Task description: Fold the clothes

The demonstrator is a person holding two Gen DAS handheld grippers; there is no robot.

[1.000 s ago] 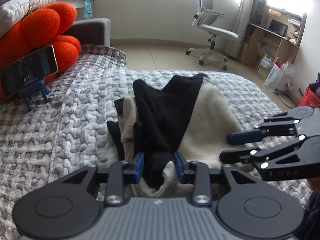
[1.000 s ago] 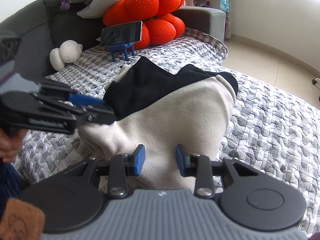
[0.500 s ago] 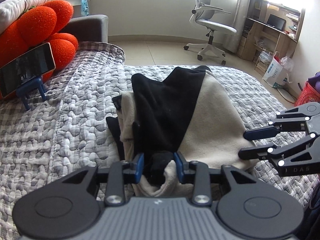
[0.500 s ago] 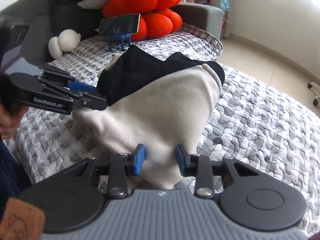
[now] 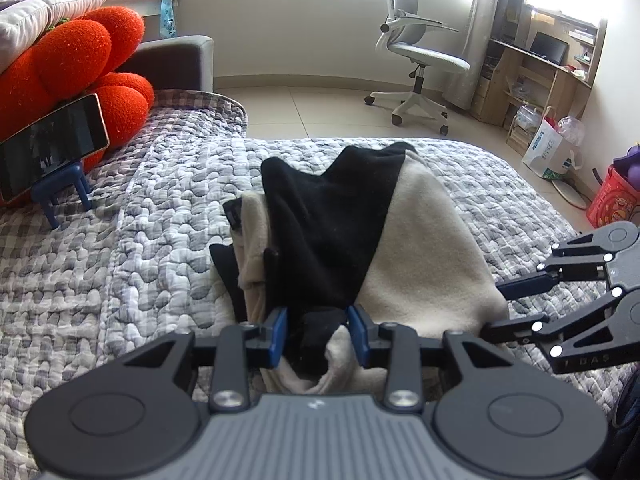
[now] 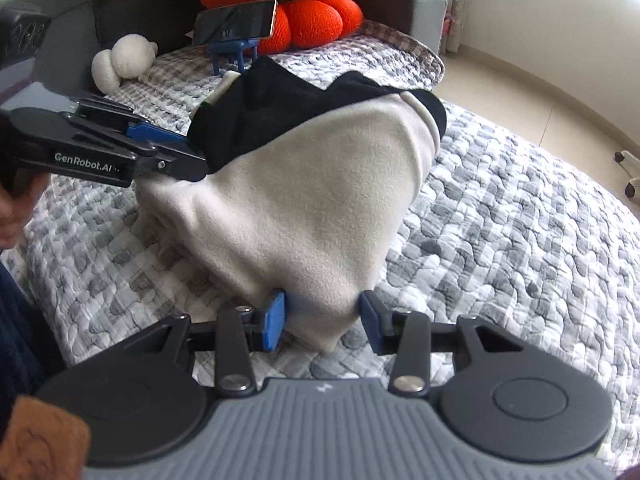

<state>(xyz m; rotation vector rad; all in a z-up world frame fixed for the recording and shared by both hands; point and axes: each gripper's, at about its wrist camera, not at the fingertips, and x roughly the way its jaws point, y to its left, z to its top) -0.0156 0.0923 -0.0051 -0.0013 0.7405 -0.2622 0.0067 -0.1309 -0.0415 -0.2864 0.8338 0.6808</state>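
The fleece (image 5: 420, 248) lay bunched on the bed (image 5: 140, 248), its long axis running away from both tongs. The left tongs (image 5: 318, 334) gripped its near hem; the right tongs (image 6: 322, 324), jaws just widening, loosely straddled the near corner.

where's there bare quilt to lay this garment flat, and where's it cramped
Free: the wide stretch of quilt right of the cream and black garment, running to the bed's edge, and the strip between the garment and the phone on its blue stand. Crowded: the head end, with the orange cushions and the white plush.
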